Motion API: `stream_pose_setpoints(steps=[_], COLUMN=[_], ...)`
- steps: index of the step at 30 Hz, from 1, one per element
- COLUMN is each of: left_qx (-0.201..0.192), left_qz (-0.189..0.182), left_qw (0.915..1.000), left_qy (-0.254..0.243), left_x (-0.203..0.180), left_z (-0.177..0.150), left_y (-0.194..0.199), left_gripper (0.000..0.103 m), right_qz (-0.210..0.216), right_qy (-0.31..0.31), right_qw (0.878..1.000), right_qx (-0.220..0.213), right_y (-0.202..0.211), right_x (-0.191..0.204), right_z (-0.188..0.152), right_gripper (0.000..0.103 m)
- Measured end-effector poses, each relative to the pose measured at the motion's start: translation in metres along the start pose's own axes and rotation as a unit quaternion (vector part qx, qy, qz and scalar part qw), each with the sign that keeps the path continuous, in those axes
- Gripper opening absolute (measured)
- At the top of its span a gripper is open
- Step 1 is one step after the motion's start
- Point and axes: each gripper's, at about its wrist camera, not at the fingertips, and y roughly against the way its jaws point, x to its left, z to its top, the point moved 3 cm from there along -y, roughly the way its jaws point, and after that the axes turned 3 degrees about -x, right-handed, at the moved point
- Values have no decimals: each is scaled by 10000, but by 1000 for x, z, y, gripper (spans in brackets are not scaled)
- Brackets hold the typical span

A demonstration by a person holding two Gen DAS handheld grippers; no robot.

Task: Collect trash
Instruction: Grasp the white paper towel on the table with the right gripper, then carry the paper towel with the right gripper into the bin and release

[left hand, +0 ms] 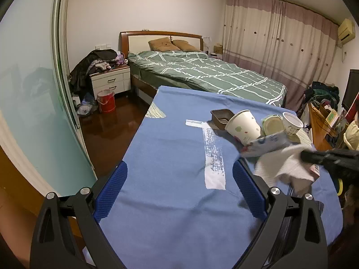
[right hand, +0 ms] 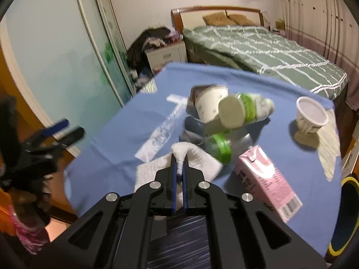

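Note:
Trash lies on a table with a blue cloth. My right gripper is shut on a white paper towel, which also shows in the left wrist view. A tipped paper cup, a green-banded plastic bottle, a pink carton and a small white cup lie ahead of it. My left gripper is open and empty over the bare cloth, left of the pile. The paper cup and a brown tray show there.
A white strip lies on the cloth. A green bed stands behind the table, a nightstand and red bucket to its left. A cluttered wooden desk is at the right. A yellow-rimmed bin sits at the table's right edge.

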Motion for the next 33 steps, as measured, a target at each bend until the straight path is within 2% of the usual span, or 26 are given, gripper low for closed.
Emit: stream_pose_setpoints(steps=[6, 13, 15, 16, 17, 18, 20, 21, 22, 23, 25, 26, 27, 28, 29, 31, 33], left_qx=[-24, -17, -8, -4, 5, 13, 17, 23, 35, 36, 40, 48, 48, 53, 53, 66, 82], left_qz=[-23, -20, -26, -30, -34, -38, -60, -66, -63, -64, -70, -67, -65, -62, -66, -84, -80], left_qw=[10000, 10000, 10000, 10000, 10000, 9999, 9999, 9999, 9999, 9998, 9998, 9998, 9998, 9998, 9998, 9998, 9998], left_qy=[-54, -75, -88, -92, -93, -96, -115, -129, -152, -161, -168, -163, -162, -158, -156, -166, -181], left_x=[-5, -7, -8, -9, -9, -10, -12, -13, -14, -14, -15, -15, -15, -15, -16, -17, -18], left_z=[-2, -4, -5, -5, -5, -6, -6, -6, -7, -7, -7, -7, -7, -7, -7, -8, -8], left_y=[3, 6, 7, 7, 7, 6, 6, 5, 5, 4, 3, 3, 3, 2, 2, 1, 0], left_gripper=[93, 93, 93, 93, 93, 93, 93, 93, 93, 93, 93, 93, 93, 93, 93, 93, 93], right_qz=[188, 40, 263, 208, -218, -417, 233, 125, -267, -830, -182, 7, -586, -816, -152, 560, -696], right_qy=[-25, -141, -252, -235, -63, 21, -218, -194, -66, 108, -175, -243, -49, 61, -158, -363, 16], right_qw=[9993, 9971, 9958, 9958, 9962, 9958, 9964, 9959, 9951, 9918, 9961, 9958, 9934, 9917, 9959, 9948, 9928], right_qx=[-328, -743, -838, -855, -836, -814, -786, -880, -945, -965, -845, -885, -990, -993, -877, -764, -971], right_y=[40, 75, 84, 85, 82, 80, 83, 87, 88, 87, 86, 90, 93, 93, 91, 91, 92], right_x=[-3, -10, -14, -16, -16, -16, -21, -23, -25, -28, -34, -37, -37, -37, -40, -42, -43], right_z=[16, 21, 24, 25, 26, 27, 31, 34, 36, 38, 40, 42, 43, 44, 45, 46, 47], right_gripper=[4, 4, 4, 4, 4, 4, 4, 4, 4, 4, 4, 4, 4, 4, 4, 4, 4])
